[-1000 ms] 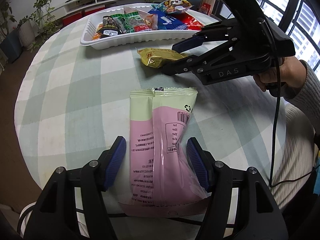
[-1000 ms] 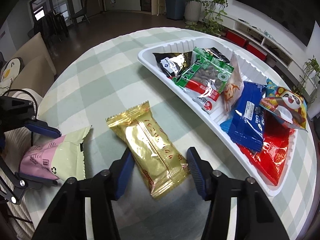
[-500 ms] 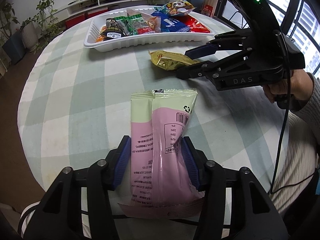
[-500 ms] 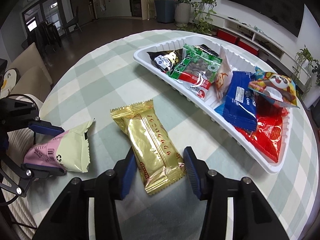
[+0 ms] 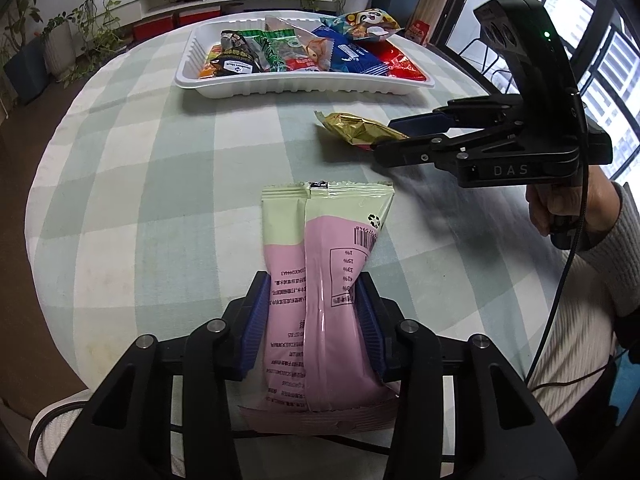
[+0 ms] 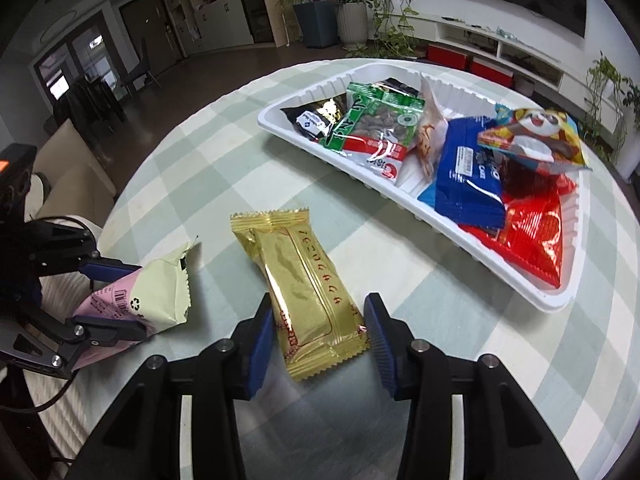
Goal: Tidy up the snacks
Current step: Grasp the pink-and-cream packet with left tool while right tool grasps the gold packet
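My left gripper [image 5: 314,312] is shut on a pink and pale-green snack packet [image 5: 320,264], its blue pads pressing both sides; the packet lies on the checked tablecloth. The same packet shows in the right wrist view [image 6: 152,296]. My right gripper [image 6: 320,328] straddles a gold snack packet [image 6: 304,280] lying flat on the table; the left pad touches its edge, and a narrow gap shows at the right pad. In the left wrist view the right gripper [image 5: 390,134] holds its fingers around the gold packet's [image 5: 356,128] near end.
A white plastic tray [image 5: 304,84] at the far side of the round table holds several snack packets; it also shows in the right wrist view [image 6: 560,300]. The table edge [image 5: 52,280] drops off at the left. Plants and a low cabinet stand beyond.
My left gripper has closed onto the pink packet. My right gripper has narrowed around the gold packet and both views have drawn back slightly from the tray.
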`<action>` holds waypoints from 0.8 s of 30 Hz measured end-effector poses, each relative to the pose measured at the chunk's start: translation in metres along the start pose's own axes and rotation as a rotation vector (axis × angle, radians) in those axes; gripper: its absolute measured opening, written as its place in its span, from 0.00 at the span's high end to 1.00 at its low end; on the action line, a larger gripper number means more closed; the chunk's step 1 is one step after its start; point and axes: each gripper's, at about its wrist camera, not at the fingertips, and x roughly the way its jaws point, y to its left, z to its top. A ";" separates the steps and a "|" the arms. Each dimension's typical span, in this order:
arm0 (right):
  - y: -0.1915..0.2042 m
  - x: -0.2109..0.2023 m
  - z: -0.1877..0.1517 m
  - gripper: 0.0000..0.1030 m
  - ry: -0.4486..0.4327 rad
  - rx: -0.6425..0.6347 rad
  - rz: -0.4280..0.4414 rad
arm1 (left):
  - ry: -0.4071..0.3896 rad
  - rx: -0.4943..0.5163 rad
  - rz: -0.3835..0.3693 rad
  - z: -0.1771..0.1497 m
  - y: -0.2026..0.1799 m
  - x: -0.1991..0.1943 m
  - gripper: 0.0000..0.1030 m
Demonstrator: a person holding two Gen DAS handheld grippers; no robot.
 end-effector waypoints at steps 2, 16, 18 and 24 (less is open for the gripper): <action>-0.004 -0.002 -0.002 0.55 -0.003 0.034 0.031 | 0.000 -0.007 -0.007 0.000 0.001 -0.001 0.62; -0.033 -0.014 -0.024 0.58 -0.035 0.267 0.224 | -0.003 -0.054 -0.057 0.000 0.007 -0.004 0.62; -0.035 -0.016 -0.026 0.58 -0.040 0.288 0.239 | -0.002 -0.055 -0.061 0.000 0.007 -0.005 0.63; -0.041 -0.020 -0.034 0.60 -0.059 0.355 0.285 | -0.007 -0.066 -0.070 0.000 0.009 -0.007 0.63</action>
